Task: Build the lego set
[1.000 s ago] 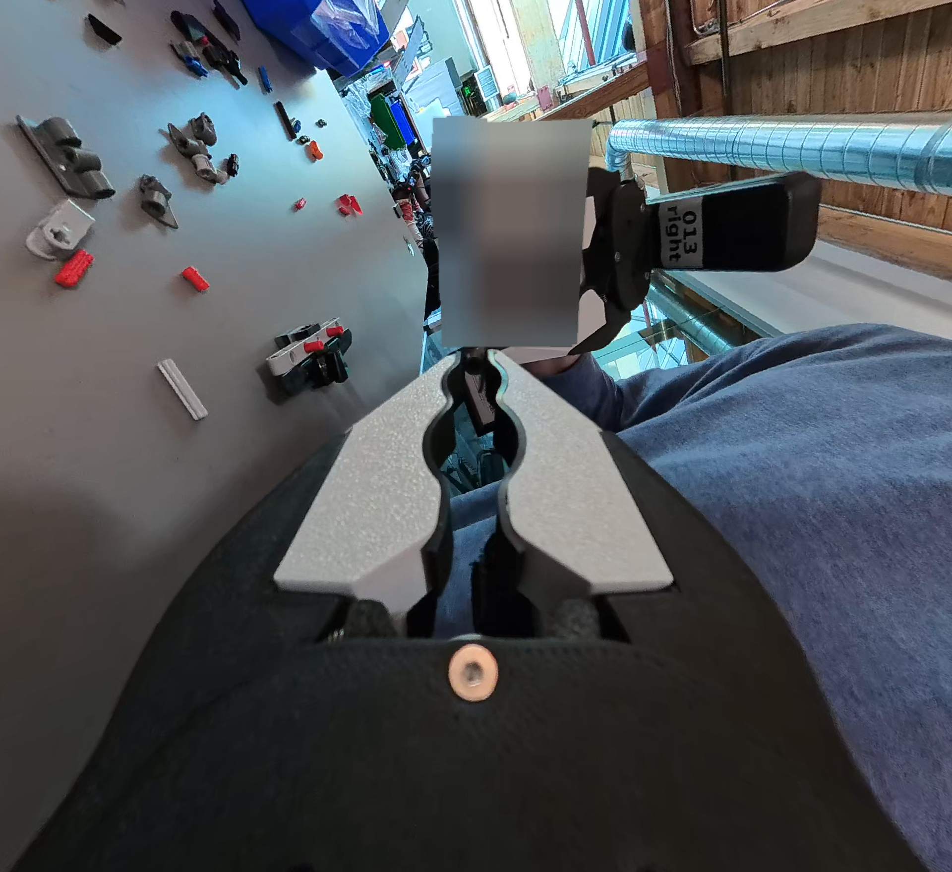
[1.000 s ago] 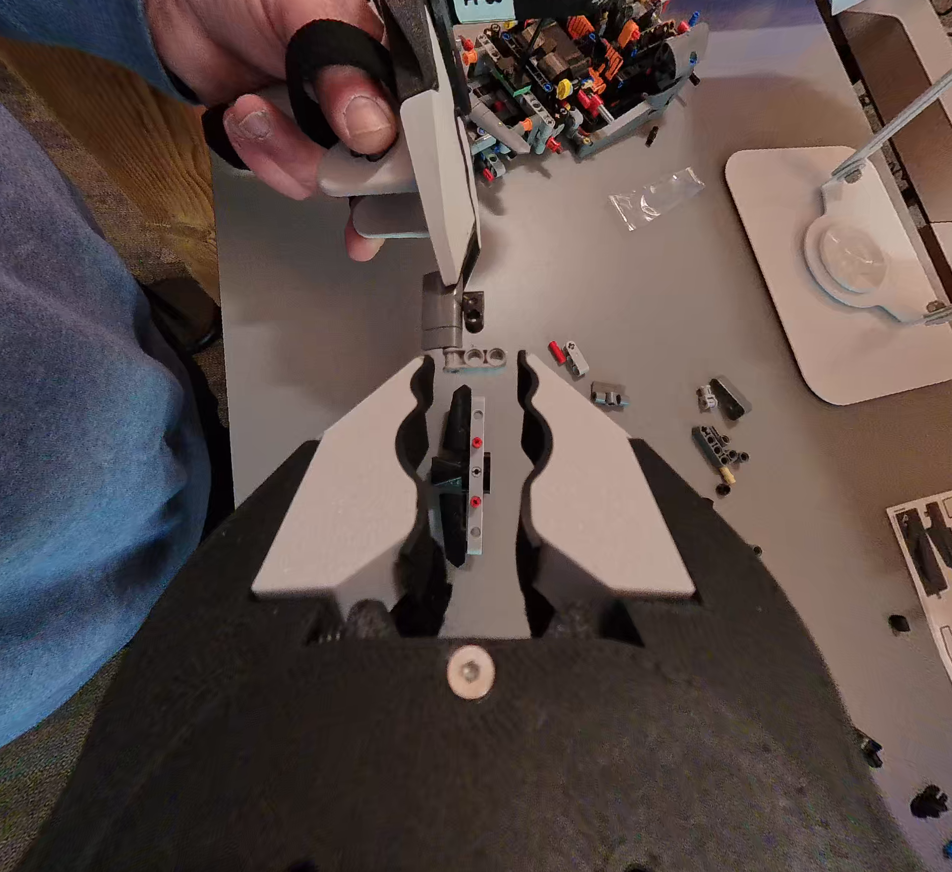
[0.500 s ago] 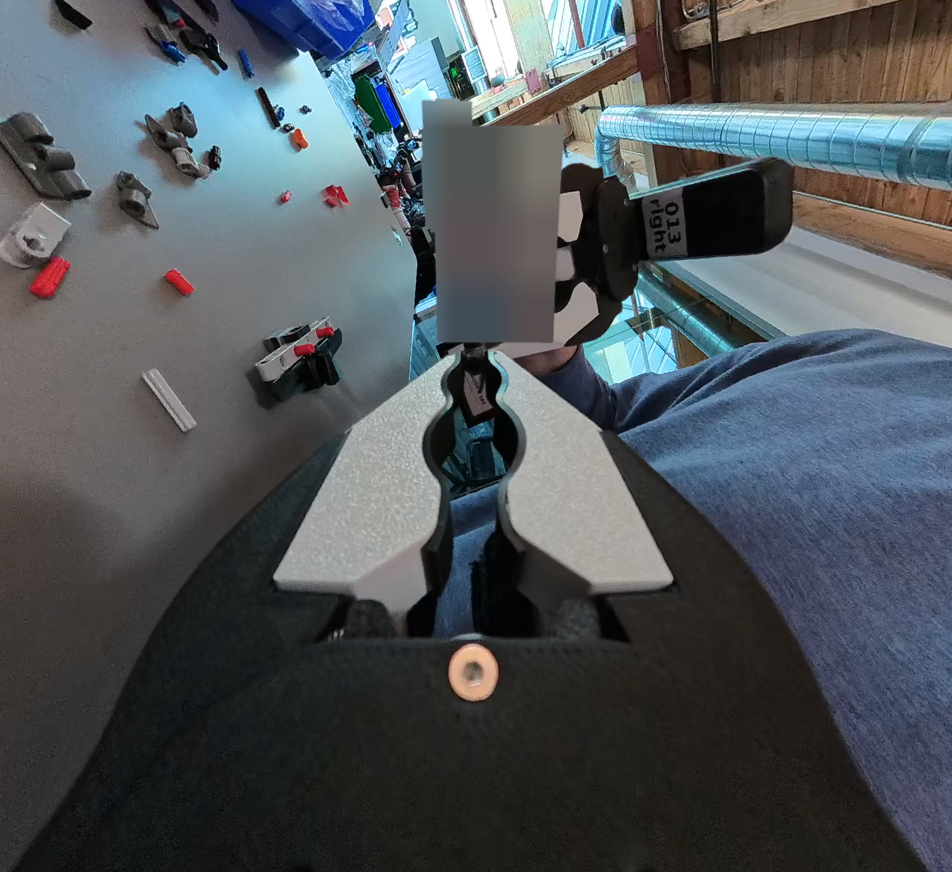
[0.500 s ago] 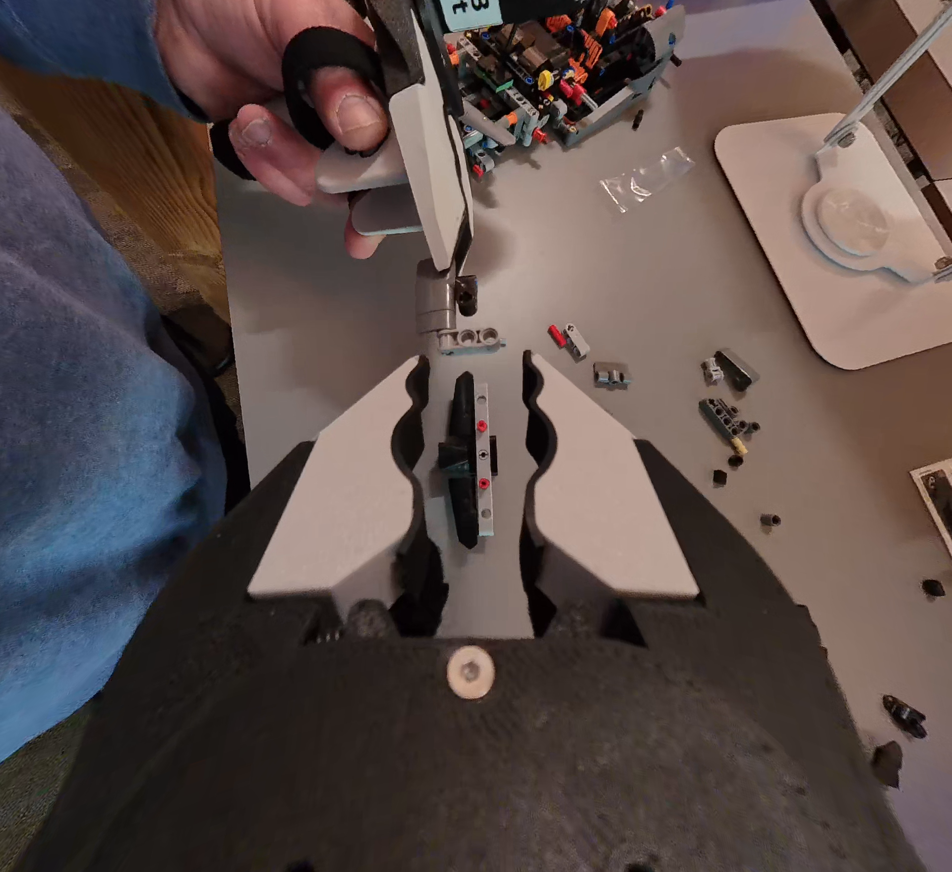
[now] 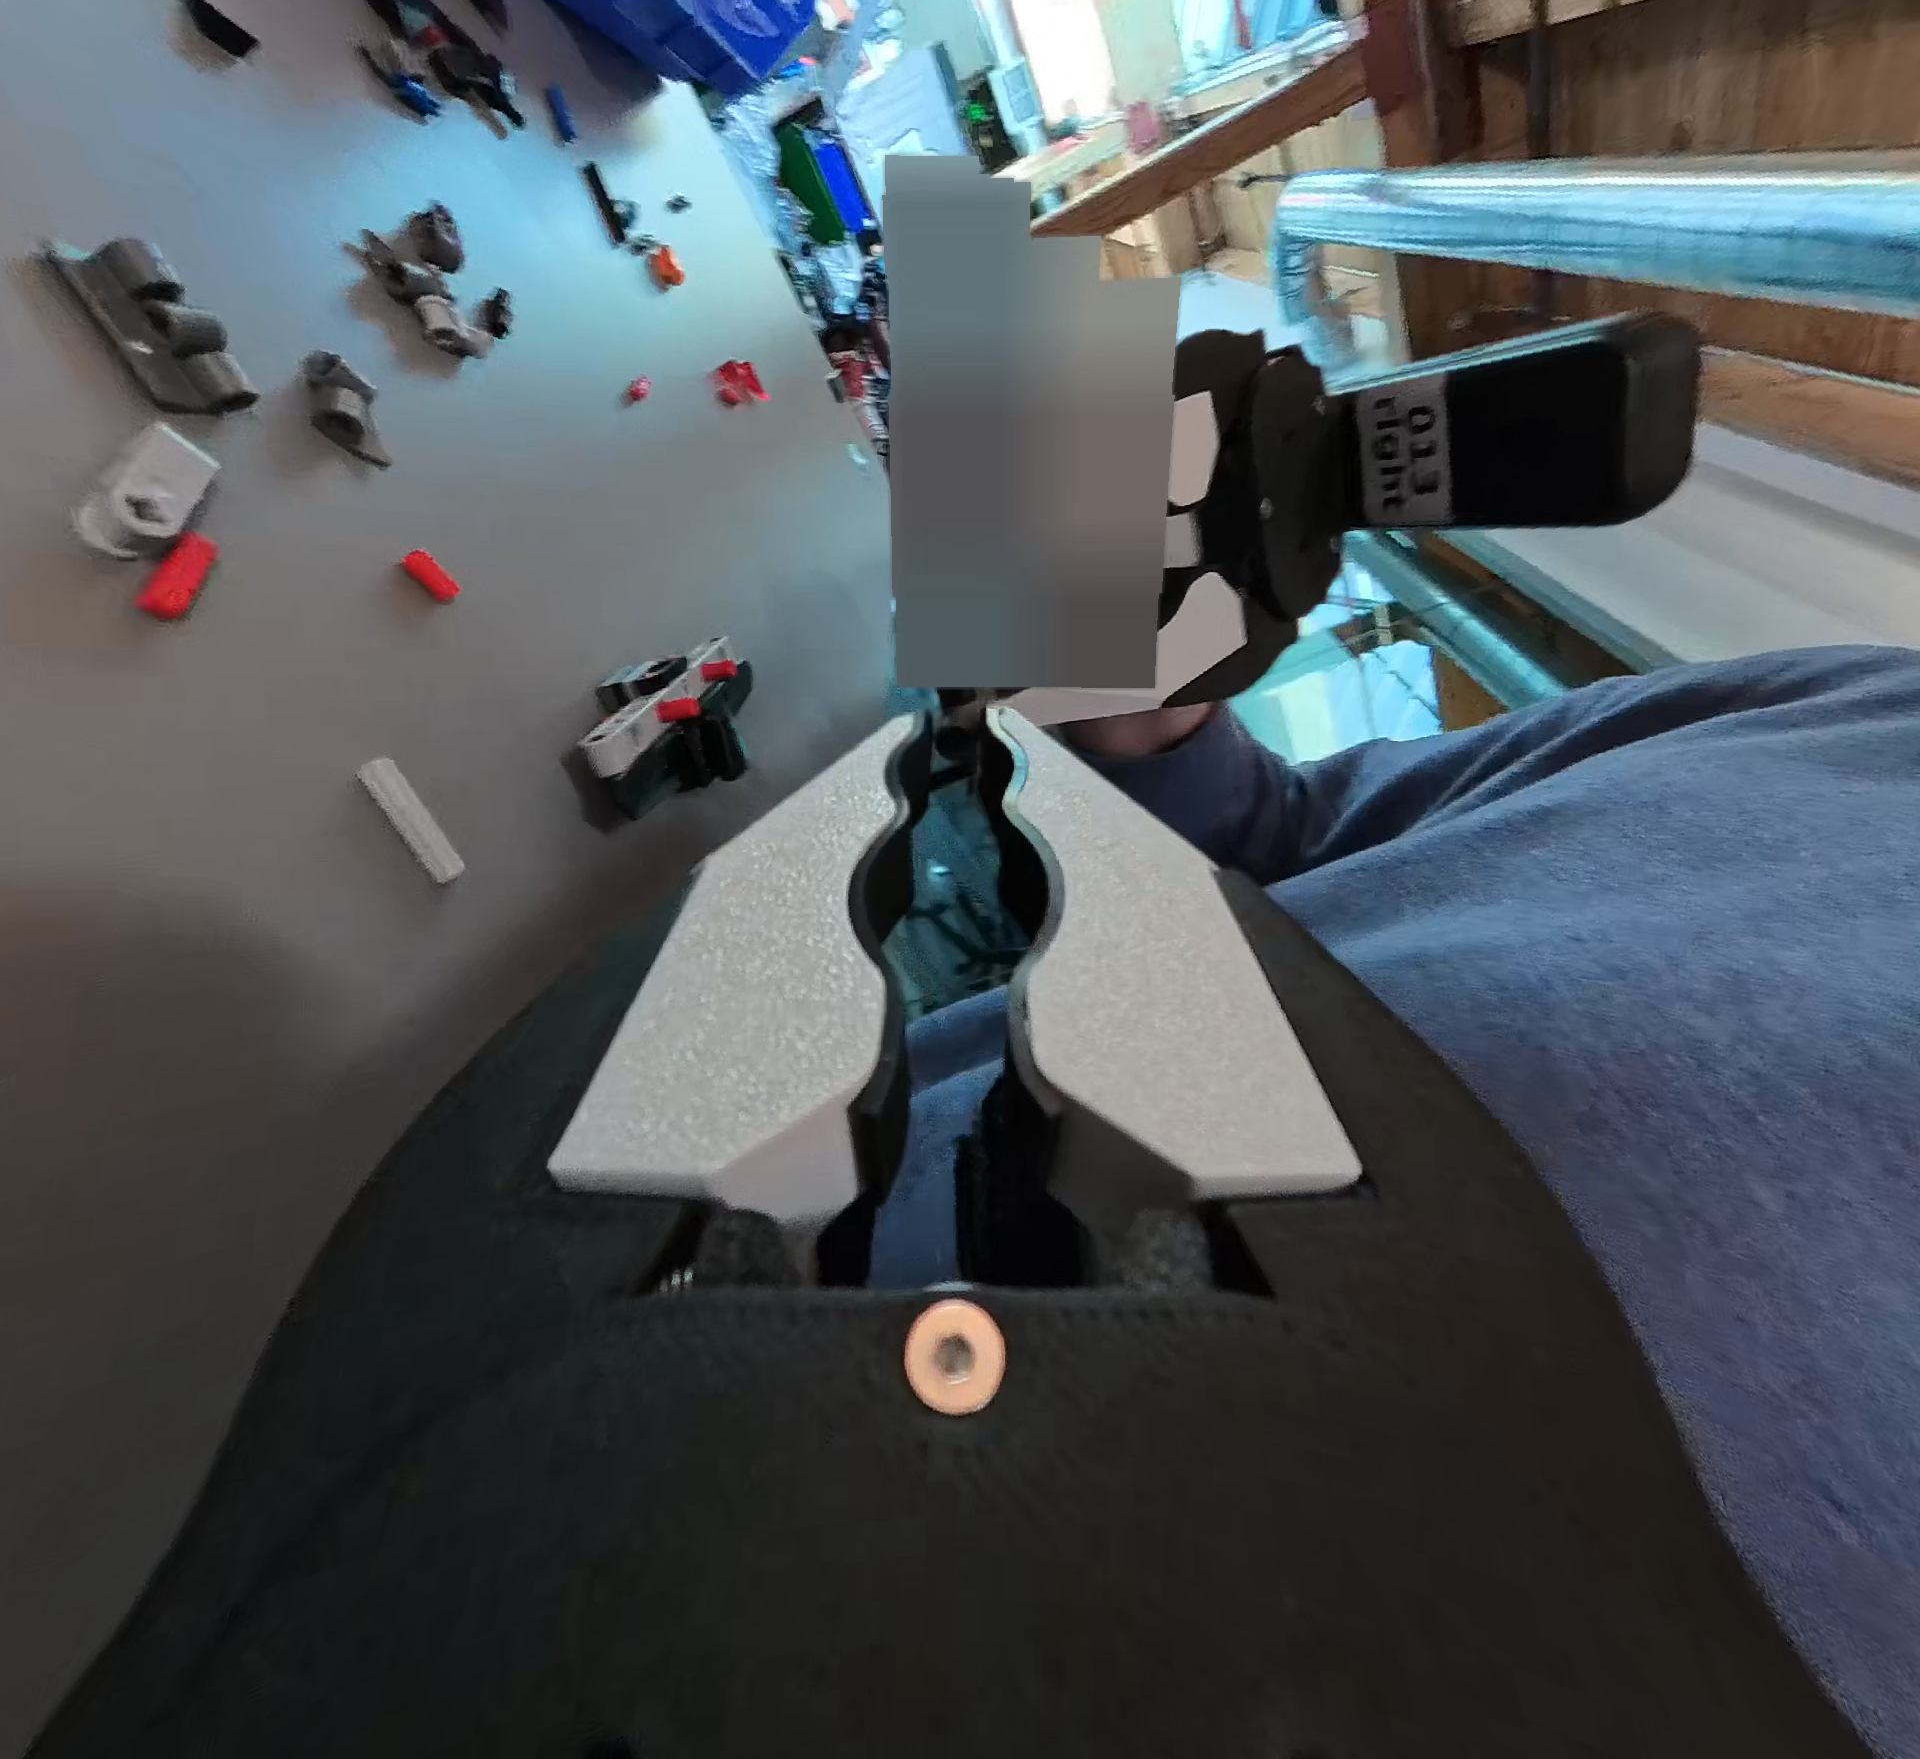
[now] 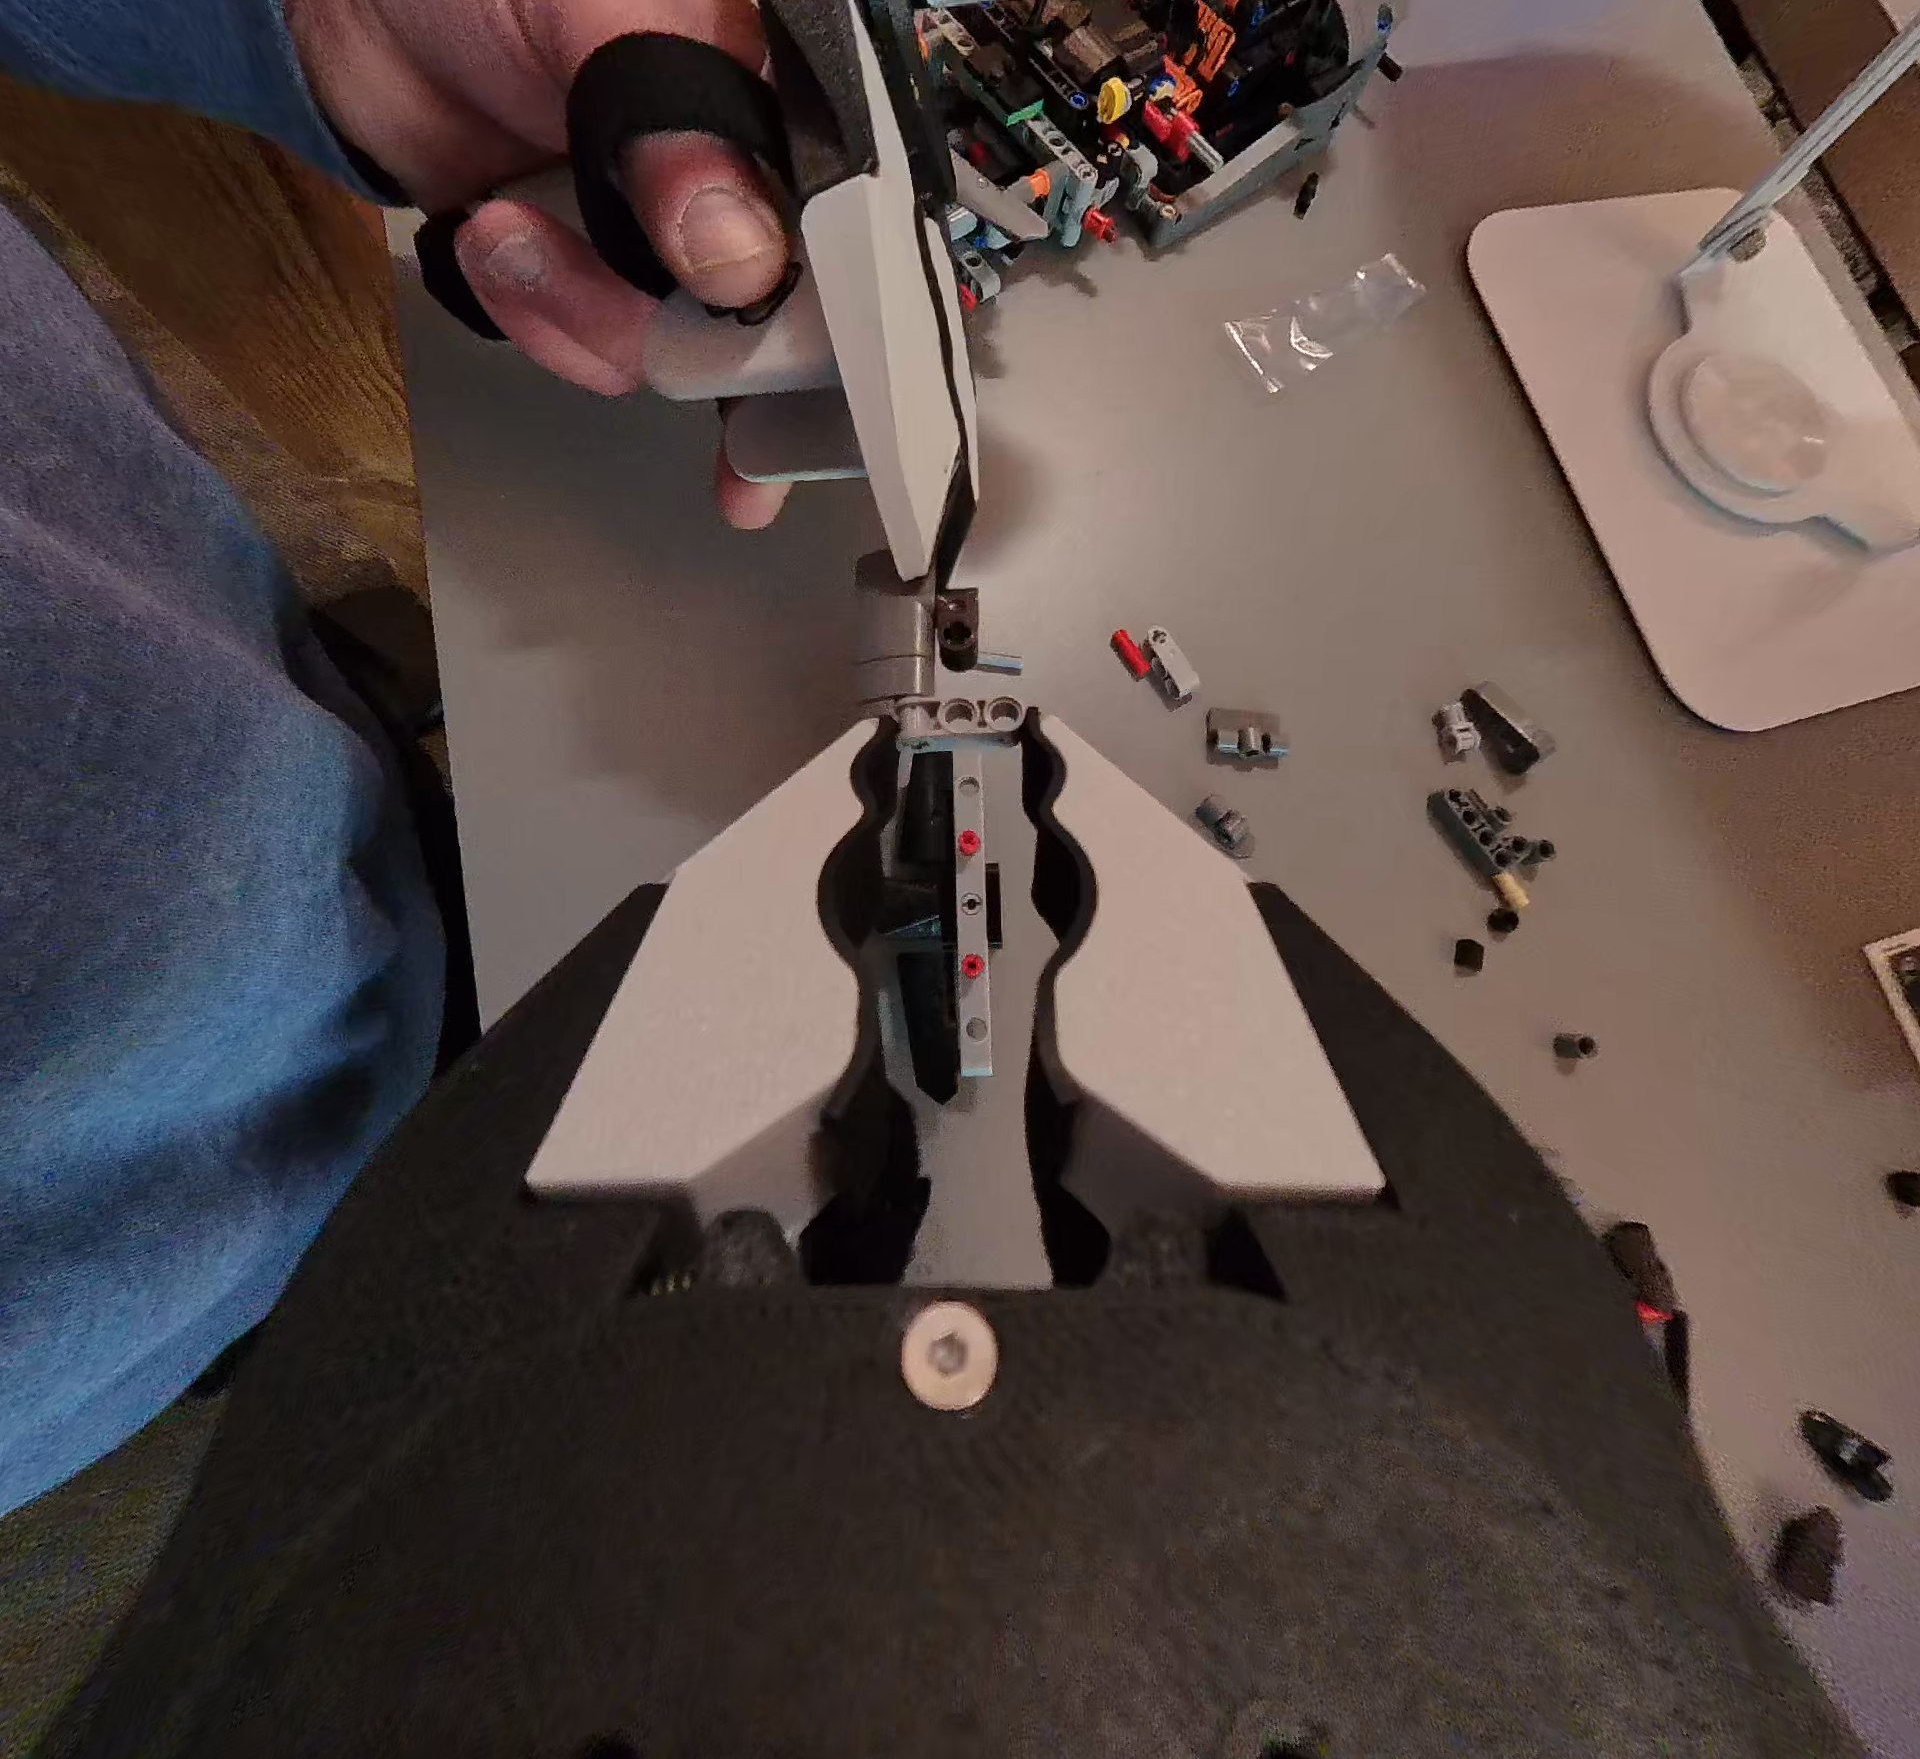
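Grey table (image 6: 1195, 504), beam assembly (image 6: 961, 909) lengthwise between fingers (image 6: 1174, 961)

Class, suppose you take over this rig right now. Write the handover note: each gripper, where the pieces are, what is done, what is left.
Left gripper: shut on a small grey and black connector piece, held above the table.
Right gripper: open, straddling a grey beam subassembly that lies on the table.
Done: the large model stands partly built at the far edge.
Left: join the connector piece to the beam subassembly, probably at its near end; loose parts wait on the right.
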A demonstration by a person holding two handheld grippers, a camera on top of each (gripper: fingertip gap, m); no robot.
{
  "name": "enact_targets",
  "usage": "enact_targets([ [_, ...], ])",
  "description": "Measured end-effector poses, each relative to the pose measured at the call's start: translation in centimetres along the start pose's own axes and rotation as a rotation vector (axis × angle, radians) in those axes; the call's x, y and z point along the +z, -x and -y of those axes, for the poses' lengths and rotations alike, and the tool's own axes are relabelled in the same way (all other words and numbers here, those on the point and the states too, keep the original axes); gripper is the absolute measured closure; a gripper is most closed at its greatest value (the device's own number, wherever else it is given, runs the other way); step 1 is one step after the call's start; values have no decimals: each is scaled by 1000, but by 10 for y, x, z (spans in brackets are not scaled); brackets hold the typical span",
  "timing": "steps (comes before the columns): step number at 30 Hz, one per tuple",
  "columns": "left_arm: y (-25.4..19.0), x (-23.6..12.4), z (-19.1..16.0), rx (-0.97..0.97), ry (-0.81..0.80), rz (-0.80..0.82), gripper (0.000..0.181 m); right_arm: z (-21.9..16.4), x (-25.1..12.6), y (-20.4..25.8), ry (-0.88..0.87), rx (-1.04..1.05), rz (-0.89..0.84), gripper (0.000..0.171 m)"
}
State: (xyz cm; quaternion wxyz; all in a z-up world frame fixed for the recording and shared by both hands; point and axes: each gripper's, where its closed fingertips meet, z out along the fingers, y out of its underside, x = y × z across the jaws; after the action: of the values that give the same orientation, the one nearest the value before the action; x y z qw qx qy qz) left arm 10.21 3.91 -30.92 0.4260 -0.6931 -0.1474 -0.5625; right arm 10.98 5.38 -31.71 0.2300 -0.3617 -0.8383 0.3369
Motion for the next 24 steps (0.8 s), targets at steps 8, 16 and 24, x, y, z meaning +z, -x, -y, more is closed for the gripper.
enact_targets([
  [8,21,-10,4,170,-16,205,155,-17,10,-1,-40,82,55,150],
  [16,39,-2,-12,214,59,299,157,-40,27,0,-29,102,96,151],
  [24,51,3,-14,228,93,355,170,-49,35,0,-44,129,116,151],
])
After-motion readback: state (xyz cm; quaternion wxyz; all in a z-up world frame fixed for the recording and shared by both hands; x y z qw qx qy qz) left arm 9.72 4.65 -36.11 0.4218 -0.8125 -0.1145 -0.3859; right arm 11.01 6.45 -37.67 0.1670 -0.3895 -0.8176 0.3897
